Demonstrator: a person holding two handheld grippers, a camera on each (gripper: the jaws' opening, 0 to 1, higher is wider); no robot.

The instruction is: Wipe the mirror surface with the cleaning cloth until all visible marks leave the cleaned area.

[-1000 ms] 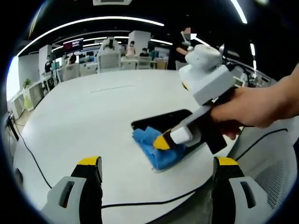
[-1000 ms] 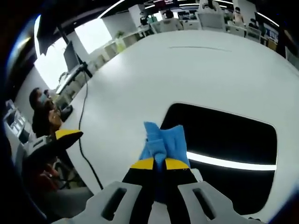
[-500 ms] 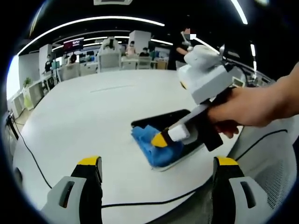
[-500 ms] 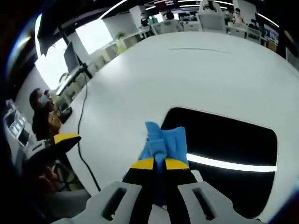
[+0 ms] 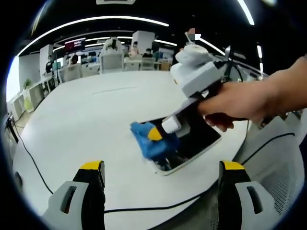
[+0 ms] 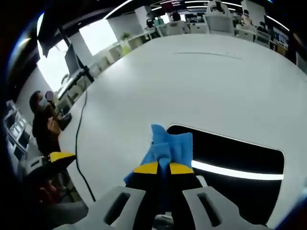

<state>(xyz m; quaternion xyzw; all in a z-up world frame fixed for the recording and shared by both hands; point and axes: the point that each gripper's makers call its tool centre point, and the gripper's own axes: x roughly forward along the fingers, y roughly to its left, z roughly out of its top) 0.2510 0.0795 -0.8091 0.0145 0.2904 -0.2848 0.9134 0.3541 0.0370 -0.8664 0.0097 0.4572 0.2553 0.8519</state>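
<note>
The right gripper (image 6: 163, 168), clamped on the blue cleaning cloth (image 6: 169, 147), has swept toward the mirror (image 6: 240, 155) edge, so wiping continues, while the left gripper (image 5: 163, 165) waits wide open.

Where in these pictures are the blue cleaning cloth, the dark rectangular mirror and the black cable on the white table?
blue cleaning cloth (image 6: 170, 146), right gripper view, on its bunched middle above the jaws.
dark rectangular mirror (image 6: 230, 151), right gripper view, on its bare reflective face.
black cable (image 5: 33, 163), left gripper view, on its run across the table's left part.
</note>
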